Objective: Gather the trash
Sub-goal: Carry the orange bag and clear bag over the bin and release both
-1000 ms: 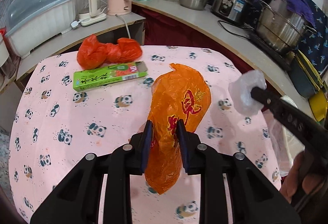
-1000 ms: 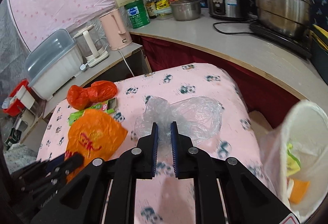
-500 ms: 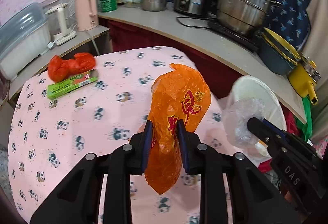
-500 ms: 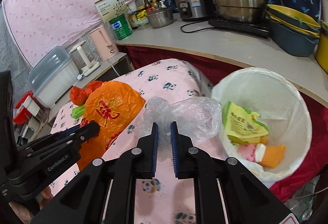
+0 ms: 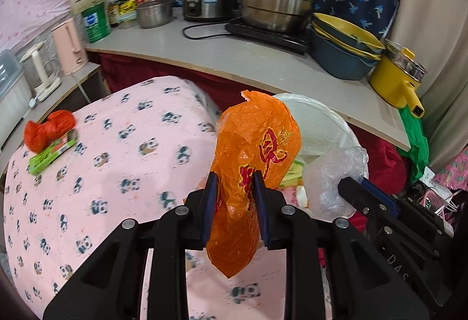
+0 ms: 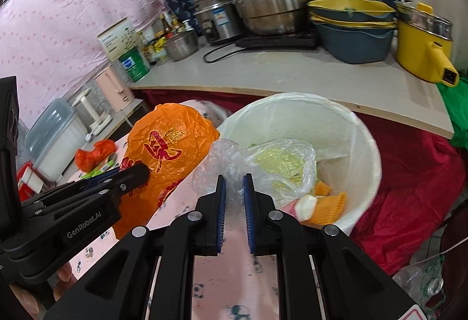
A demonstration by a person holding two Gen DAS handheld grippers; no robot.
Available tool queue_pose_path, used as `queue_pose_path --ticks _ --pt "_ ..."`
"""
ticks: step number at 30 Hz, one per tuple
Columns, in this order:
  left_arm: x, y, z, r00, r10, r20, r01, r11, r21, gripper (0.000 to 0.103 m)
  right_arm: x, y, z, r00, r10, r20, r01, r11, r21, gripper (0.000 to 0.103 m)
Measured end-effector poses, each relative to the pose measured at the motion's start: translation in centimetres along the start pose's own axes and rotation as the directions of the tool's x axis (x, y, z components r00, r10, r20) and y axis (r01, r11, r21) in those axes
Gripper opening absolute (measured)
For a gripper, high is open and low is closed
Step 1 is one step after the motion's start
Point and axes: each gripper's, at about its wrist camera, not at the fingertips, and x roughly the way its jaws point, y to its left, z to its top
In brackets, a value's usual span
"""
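My left gripper [image 5: 234,197] is shut on an orange plastic bag [image 5: 257,150] with red print and holds it up near the table's right edge, beside the bin; the bag also shows in the right wrist view [image 6: 166,150]. My right gripper [image 6: 233,191] is shut on a crumpled clear plastic bag [image 6: 263,164], held over the near rim of a white lined trash bin [image 6: 365,144] that holds yellow and orange scraps. In the left wrist view the clear bag [image 5: 333,173] and the bin [image 5: 327,121] sit to the right.
A red crumpled bag [image 5: 46,129] and a green box [image 5: 49,153] lie at the far left of the panda-print tablecloth [image 5: 117,159]. A counter [image 5: 263,62] behind carries pots, a rice cooker, bowls and a yellow pot [image 5: 400,80]. A red cloth [image 6: 424,173] drapes right of the bin.
Both grippers have swung right from over the table toward the bin, each carrying its bag. The clear bag now hangs over the bin's rim.
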Motion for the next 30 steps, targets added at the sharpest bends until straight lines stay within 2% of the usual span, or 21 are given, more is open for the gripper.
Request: queue_pose_path --ticks 10,13,14,17,19,26,30 --pt "3.4 -4.5 1.7 0.994 -0.105 -0.040 0.108 0.993 0.054 0.025 0.9 -4.8 1.8 0.998 -0.054 0.023 0.052 0.995 0.085 0.012" --pt "4.6 -4.9 2.1 0.989 -0.140 -0.055 0.142 0.989 0.040 0.032 1.6 -5.4 2.3 0.998 -0.065 0.020 0.063 0.994 0.090 0.013" --pt "4.9 -4.9 2.1 0.988 -0.142 -0.053 0.144 0.989 0.035 0.033 1.9 -5.5 2.4 0.998 -0.066 0.018 0.064 0.994 0.090 0.017" --pt "5.5 -4.8 2.3 0.992 -0.118 -0.048 0.119 0.993 0.025 0.043 2.4 -6.1 2.6 0.996 -0.082 0.023 0.079 0.991 0.108 0.024" --pt "5.7 -4.3 2.3 0.992 -0.116 -0.049 0.117 0.993 0.010 0.048 2.6 -6.3 2.8 0.997 -0.077 0.027 0.074 0.990 0.118 0.026" --pt "4.9 -1.2 2.3 0.996 -0.082 -0.023 0.081 0.995 -0.050 0.050 2.0 -5.3 3.4 0.995 -0.080 0.057 0.074 0.991 0.108 0.030" --pt "3.8 2.2 2.1 0.999 -0.040 0.006 0.040 0.993 -0.109 0.053 1.6 -3.1 3.6 0.997 -0.043 0.071 0.037 0.996 0.077 0.030"
